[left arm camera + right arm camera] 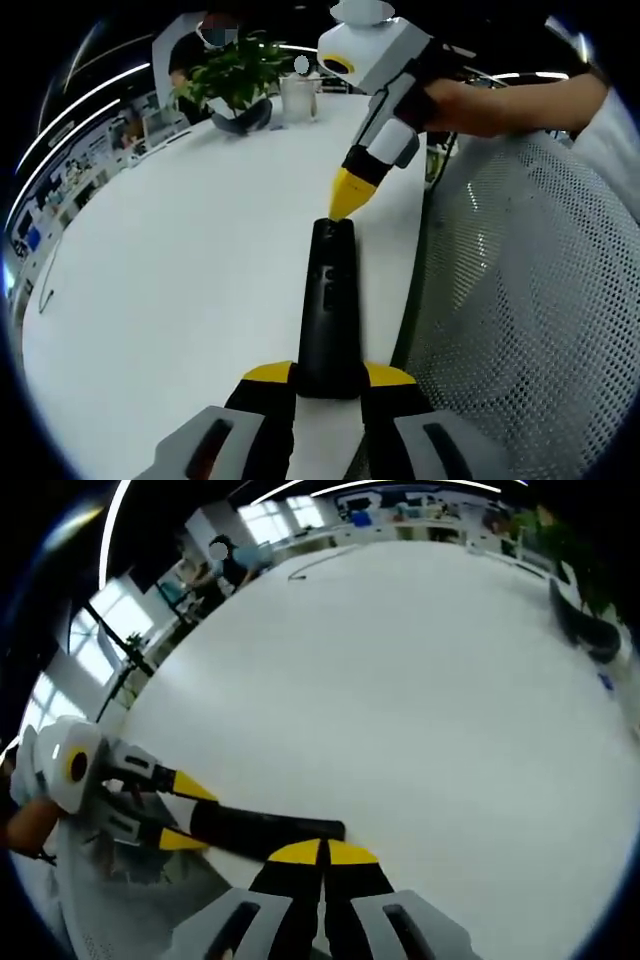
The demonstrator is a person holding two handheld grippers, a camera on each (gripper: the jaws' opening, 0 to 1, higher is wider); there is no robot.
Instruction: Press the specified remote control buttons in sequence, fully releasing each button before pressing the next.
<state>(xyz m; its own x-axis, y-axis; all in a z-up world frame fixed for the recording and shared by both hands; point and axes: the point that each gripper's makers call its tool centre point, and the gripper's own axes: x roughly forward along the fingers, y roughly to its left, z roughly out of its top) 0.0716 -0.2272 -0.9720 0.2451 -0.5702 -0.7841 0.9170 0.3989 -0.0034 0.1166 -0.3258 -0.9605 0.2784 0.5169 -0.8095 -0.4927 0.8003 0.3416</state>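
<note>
Remote (330, 310) lengthwise away from left gripper (330, 378) clamping it | right gripper (322, 851) closed, tip on far end

open-plan office: long white tabletop (420, 680), grey mesh chair back (520, 300), leafy green potted plant (238, 75), ceiling strip lights.

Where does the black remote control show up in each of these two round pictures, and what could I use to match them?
Left gripper view: the remote control runs up the lower centre, clamped between the left gripper jaws, with the right gripper tip at its far end.
Right gripper view: the remote control lies at lower left, just above the right gripper.
Shared landmark: the potted plant, top left there, top right here.
</note>
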